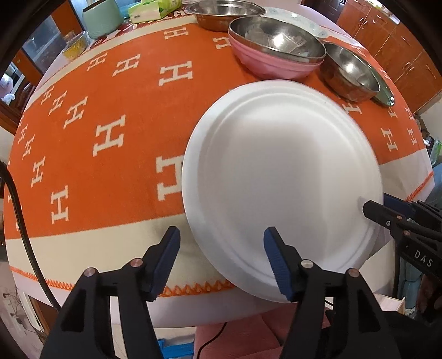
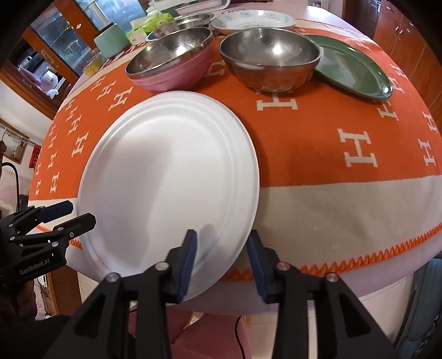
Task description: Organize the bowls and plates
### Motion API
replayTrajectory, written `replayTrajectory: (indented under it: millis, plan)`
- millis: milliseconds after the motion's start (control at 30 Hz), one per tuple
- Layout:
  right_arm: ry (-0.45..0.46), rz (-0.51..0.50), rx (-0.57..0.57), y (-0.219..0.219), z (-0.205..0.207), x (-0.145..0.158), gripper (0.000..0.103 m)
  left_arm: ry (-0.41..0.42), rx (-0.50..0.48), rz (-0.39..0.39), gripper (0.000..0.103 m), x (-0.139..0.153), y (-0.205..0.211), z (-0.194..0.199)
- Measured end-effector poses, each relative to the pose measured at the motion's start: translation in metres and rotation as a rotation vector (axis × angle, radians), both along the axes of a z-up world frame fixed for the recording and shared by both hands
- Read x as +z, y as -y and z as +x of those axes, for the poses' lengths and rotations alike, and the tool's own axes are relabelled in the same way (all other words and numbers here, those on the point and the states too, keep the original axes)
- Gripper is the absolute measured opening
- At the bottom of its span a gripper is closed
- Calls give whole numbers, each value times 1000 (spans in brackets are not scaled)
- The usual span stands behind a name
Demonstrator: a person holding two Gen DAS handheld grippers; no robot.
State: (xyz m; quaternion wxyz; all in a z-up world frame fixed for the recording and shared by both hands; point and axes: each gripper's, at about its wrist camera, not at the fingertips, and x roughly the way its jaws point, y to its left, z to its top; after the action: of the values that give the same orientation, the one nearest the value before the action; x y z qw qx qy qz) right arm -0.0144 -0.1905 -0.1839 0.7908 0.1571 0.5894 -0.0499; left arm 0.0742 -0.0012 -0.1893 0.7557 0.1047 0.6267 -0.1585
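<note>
A white plate [image 1: 281, 182] sits tilted at the near edge of the table, also in the right wrist view [image 2: 168, 176]. My left gripper [image 1: 221, 259] is open, its jaws either side of the plate's near-left rim. My right gripper [image 2: 221, 262] is open around the plate's near-right rim; it shows at the plate's right edge in the left wrist view [image 1: 386, 210]. Behind stand a steel bowl nested in a pink bowl [image 2: 176, 74], a second steel bowl [image 2: 270, 63], a green plate [image 2: 356, 71], a patterned white plate [image 2: 254, 20] and another steel bowl [image 1: 226, 13].
An orange tablecloth [image 1: 110, 116] with white H marks covers the round table. A mint canister [image 1: 102, 18], a green tissue box [image 1: 152, 9] and a glass jar [image 1: 74, 44] stand at the back left. Wooden cabinets [image 1: 400, 41] are on the right.
</note>
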Motion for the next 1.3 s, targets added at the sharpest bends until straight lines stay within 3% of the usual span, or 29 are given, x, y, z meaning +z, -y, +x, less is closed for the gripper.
replayTrajectory:
  millis: [100, 333, 467, 600, 733, 1167, 1300]
  plan:
    - [17, -3, -34, 1, -3, 2, 51, 23, -7, -16, 62, 8, -2, 3]
    - [56, -32, -137, 2, -9, 21, 52, 47, -76, -80, 63, 36, -2, 16]
    - [102, -59, -211, 4, -13, 41, 53, 85, -118, -133, 69, 59, 0, 25]
    - [171, -100, -278, 1, -18, 67, 64, 150, -168, -165, 71, 86, 3, 33]
    - [227, -126, -333, -3, -21, 89, 65, 200, -198, -197, 75, 110, 4, 42]
    - [343, -181, -407, 8, -32, 142, 72, 148, -236, -348, 82, 161, 25, 71]
    - [371, -195, -393, 21, -26, 152, 75, 163, -226, -347, 83, 172, 36, 74]
